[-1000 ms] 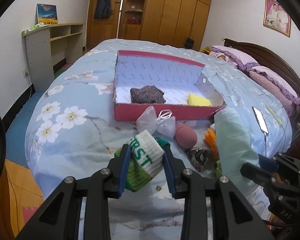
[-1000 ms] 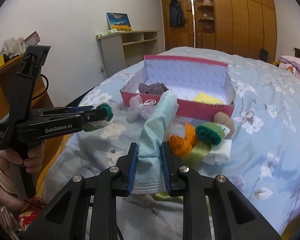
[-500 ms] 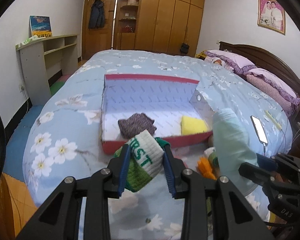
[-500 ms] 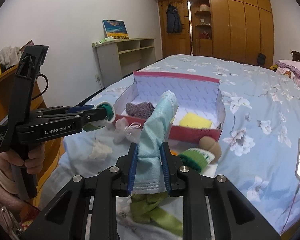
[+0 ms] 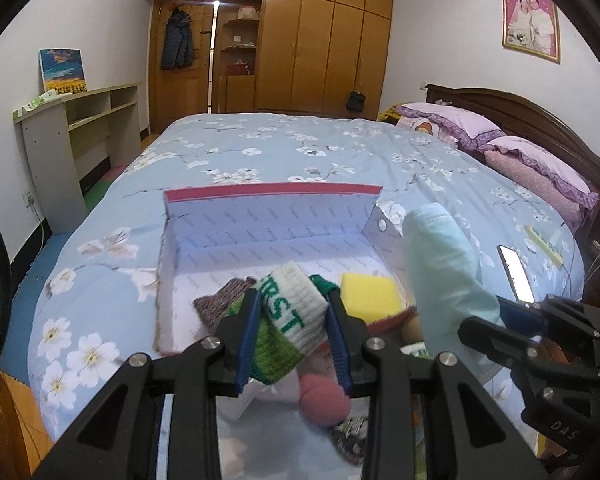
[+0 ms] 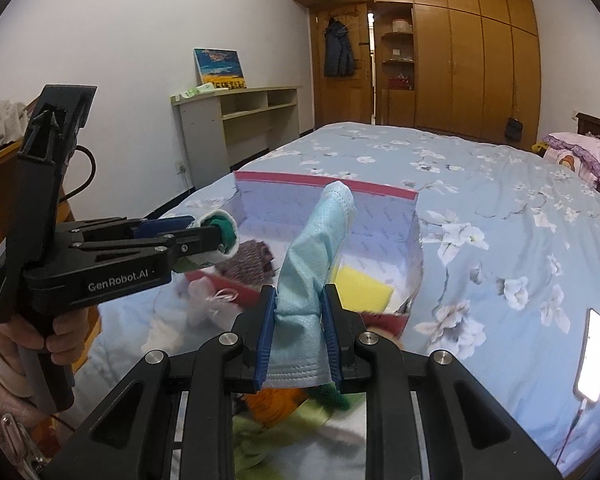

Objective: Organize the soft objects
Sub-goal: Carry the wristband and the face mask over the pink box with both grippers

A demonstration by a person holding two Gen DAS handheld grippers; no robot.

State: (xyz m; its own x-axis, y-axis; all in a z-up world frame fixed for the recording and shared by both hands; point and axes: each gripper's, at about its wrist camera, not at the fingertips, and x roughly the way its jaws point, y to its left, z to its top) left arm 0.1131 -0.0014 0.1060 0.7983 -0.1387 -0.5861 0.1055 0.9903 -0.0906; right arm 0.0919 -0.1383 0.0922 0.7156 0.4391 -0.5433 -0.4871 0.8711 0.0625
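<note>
My left gripper [image 5: 294, 322] is shut on a rolled white and green sock [image 5: 290, 328] and holds it above the near edge of the pink box [image 5: 274, 192]. It also shows in the right wrist view [image 6: 220, 240]. My right gripper [image 6: 298, 320] is shut on a light blue face mask [image 6: 314, 256], upright, just before the box [image 6: 328, 182]. A grey knitted piece [image 5: 220, 300] and a yellow sponge [image 5: 370, 294] lie in the box. A pink ball [image 5: 324, 400] and other soft items lie on the bed below the grippers.
The box rests on a blue floral bedspread [image 5: 300, 148]. A lit phone [image 5: 514, 274] lies at the bed's right edge, also seen in the right wrist view [image 6: 594, 352]. Pillows [image 5: 532, 168] and headboard are at right. A desk [image 5: 76, 128] stands left.
Both grippers have risen and moved forward toward the box, each still holding its item. The box now appears closer and lower in both views.
</note>
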